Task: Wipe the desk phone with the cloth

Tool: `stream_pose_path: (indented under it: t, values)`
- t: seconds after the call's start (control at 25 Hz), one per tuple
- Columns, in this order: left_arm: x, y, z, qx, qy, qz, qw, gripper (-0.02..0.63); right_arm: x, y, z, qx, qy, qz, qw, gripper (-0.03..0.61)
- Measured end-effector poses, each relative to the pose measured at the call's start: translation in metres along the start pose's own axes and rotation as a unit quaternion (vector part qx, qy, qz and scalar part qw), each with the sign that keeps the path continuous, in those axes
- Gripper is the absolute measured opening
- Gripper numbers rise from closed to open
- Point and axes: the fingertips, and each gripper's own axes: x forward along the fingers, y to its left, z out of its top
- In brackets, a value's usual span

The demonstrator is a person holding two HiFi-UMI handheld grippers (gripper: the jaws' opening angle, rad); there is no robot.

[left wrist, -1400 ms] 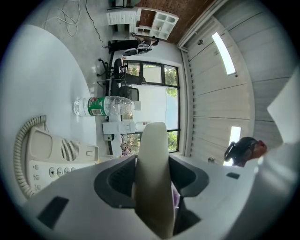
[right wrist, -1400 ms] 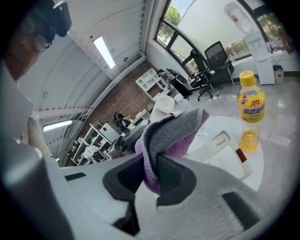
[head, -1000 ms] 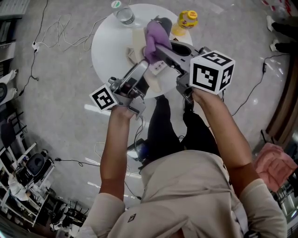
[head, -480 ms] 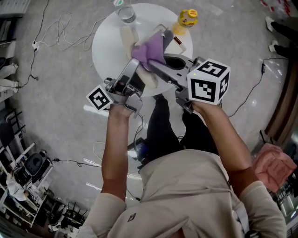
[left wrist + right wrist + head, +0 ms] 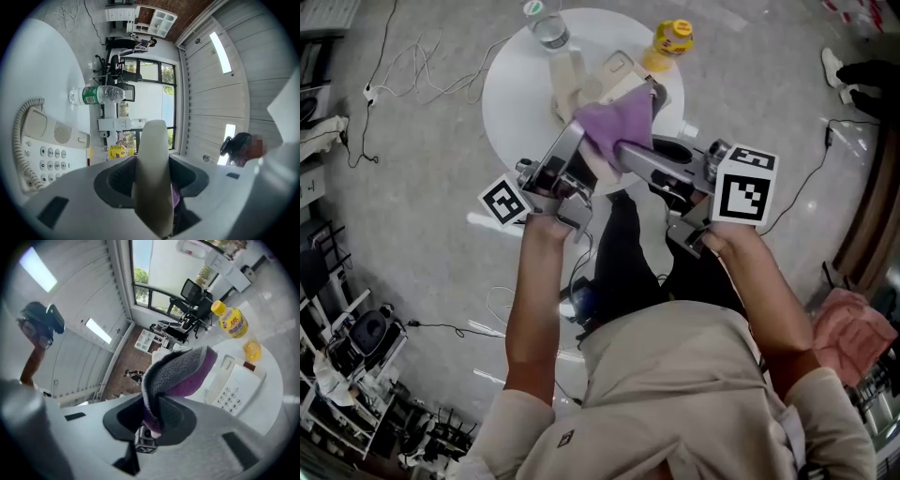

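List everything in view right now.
Table: one, white, ahead of the person.
Desk phone: one, cream, on the table.
Handset: one, cream, in left tool.
Cloth: one, purple, in right tool.
Water bottle: one, clear, table's far edge.
Yellow bottle: one, yellow, table's far edge.
Cables: several, white and black, on floor.
Left tool: one, grey, shut on handset.
Right tool: one, grey, shut on cloth.
Person: one, beige shirt, below the tools.
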Motion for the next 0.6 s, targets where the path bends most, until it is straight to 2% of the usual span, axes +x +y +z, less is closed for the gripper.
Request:
stream_pose_path:
  t: [0.16,0.28,0.48,0.6]
  values:
    - [0.01,-0.007,-0.005,-0.016,-0.006,-0.017,0.9997,0.212,-0.004,0.002,0.001,0.094,-0.059,0.044,0.993,0.046]
    - [0.016,-0.006,-0.015,-0.019,0.008,-0.015,0.9997,0.212,-0.006,-0.007,0.008,0.095,-0.085,0.031,0.991,0.046]
    - [0.019,-0.012,-0.035,-0.001,0.047,-0.011,0.9989,0.212,-0.006,-0.021,0.042,0.085,-0.128,0.017,0.988,0.046]
    - [0.018,-0.014,-0.036,0.004,0.046,-0.007,0.9989,0.212,-0.005,-0.023,0.058,0.086,-0.145,0.011,0.986,0.046]
